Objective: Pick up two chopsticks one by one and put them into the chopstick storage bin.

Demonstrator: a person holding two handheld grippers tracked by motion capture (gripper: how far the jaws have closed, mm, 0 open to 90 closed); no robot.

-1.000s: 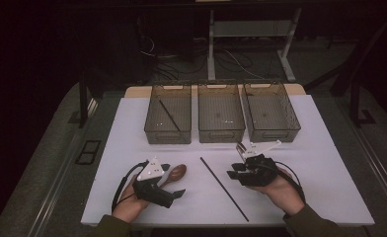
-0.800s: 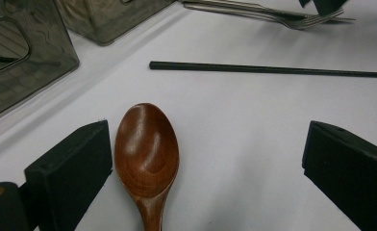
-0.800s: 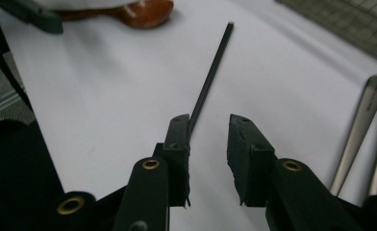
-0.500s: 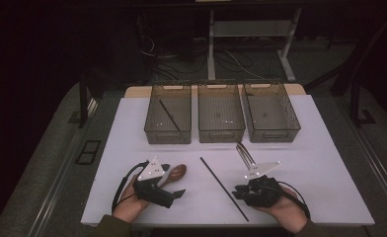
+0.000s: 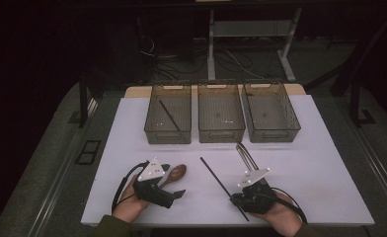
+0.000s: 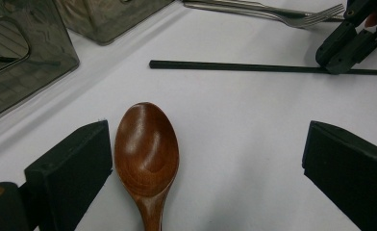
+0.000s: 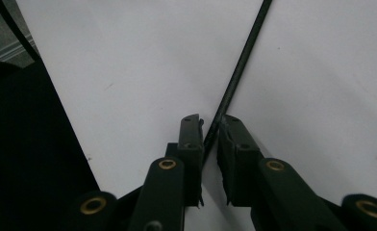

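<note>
While I hold both tools near the front edge of the table (image 5: 329,163), my right gripper (image 7: 210,132) has its jaws pressed together on the near end of the black chopstick (image 7: 239,67), which lies flat and slants away toward the middle of the table. I judge this as the moment of gripping, with the lift not yet done. My left gripper (image 6: 206,159) is spread wide around the bowl of the wooden spoon (image 6: 147,154), and one jaw is just beside it. Farther off lies a fork (image 5: 246,155), and behind it stand three bins; the left bin (image 5: 168,133) already holds one similar stick. The next move probably calls for a level lift and a carry to that bin.
</note>
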